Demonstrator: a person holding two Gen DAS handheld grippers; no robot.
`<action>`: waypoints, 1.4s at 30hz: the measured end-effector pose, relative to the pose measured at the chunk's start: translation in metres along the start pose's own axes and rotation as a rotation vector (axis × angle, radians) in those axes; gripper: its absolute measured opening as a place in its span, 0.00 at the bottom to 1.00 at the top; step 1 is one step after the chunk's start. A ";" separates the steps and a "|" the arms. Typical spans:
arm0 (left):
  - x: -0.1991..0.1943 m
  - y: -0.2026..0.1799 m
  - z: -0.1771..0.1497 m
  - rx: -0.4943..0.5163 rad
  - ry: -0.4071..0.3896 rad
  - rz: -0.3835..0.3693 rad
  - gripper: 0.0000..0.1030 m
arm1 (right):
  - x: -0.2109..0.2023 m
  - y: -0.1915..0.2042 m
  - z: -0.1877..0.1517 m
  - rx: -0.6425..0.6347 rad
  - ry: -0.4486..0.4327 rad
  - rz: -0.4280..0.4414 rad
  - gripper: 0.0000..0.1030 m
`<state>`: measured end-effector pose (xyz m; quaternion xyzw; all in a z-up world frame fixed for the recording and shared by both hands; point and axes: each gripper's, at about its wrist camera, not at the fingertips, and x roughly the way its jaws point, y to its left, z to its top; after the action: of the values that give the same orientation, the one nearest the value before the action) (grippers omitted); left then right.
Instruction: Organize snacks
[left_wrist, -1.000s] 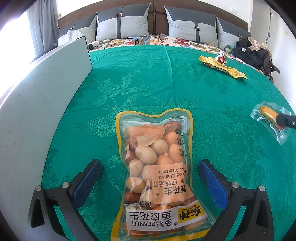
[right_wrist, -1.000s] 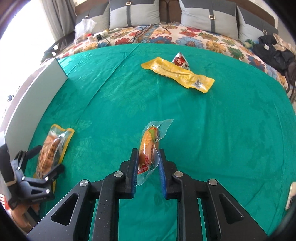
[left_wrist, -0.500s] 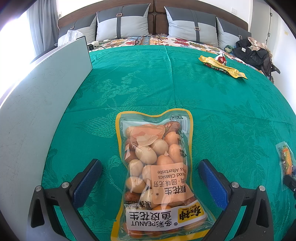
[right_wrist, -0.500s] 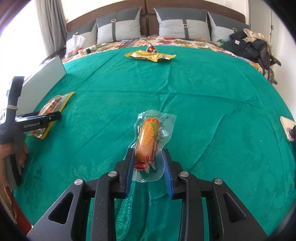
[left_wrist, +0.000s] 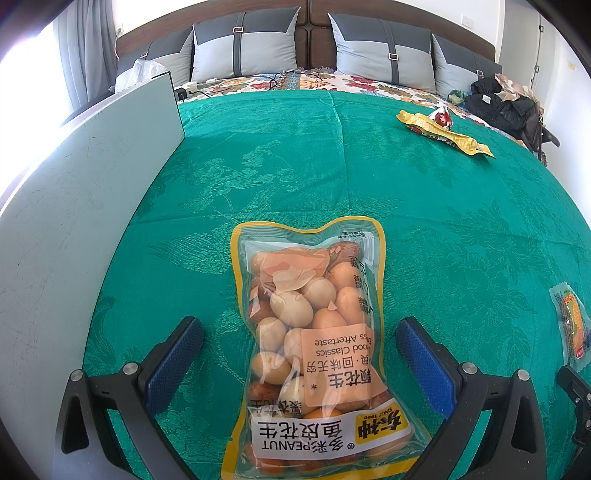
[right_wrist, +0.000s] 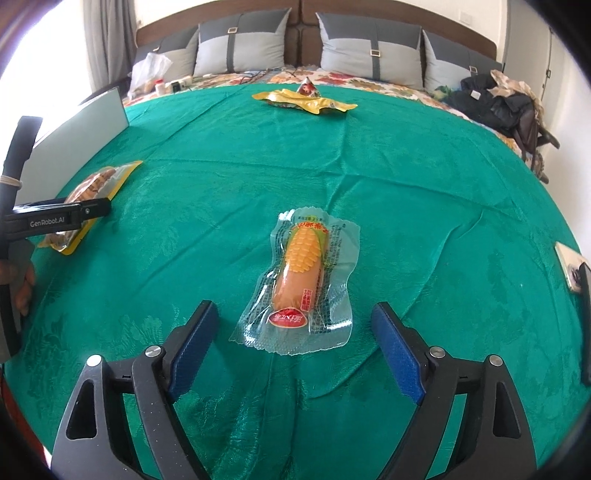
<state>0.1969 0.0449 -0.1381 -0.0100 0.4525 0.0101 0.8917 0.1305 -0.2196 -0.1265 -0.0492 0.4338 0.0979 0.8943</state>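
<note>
**Both grippers open over snacks on the bed**

The left gripper (left_wrist: 299, 354) is held with jaws wide apart on either side of the peanut bag (left_wrist: 314, 350), which lies flat near the bed's (left_wrist: 332, 166) left edge. The right gripper (right_wrist: 291, 343) is spread apart behind the sausage (right_wrist: 301, 269), untouched. A yellow packet (right_wrist: 303, 100) is seen near the far edge.

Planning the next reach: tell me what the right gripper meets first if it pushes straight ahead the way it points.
The right gripper, open, points at the corn sausage packet lying flat on the green bedspread. Its clear near edge would probably be met first, though the gripper's height above the cloth is unclear.
</note>
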 end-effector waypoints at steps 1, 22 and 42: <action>0.000 0.000 0.000 0.000 0.000 0.000 1.00 | 0.000 0.000 0.000 0.000 0.000 0.000 0.85; -0.011 -0.008 0.013 0.147 0.203 -0.096 0.56 | -0.003 -0.001 0.028 0.019 0.196 0.094 0.25; -0.097 0.034 -0.049 -0.072 0.090 -0.318 0.50 | -0.059 -0.048 -0.022 0.434 0.102 0.359 0.15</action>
<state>0.0990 0.0765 -0.0886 -0.1140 0.4840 -0.1156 0.8599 0.0890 -0.2783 -0.0937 0.2162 0.4907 0.1568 0.8294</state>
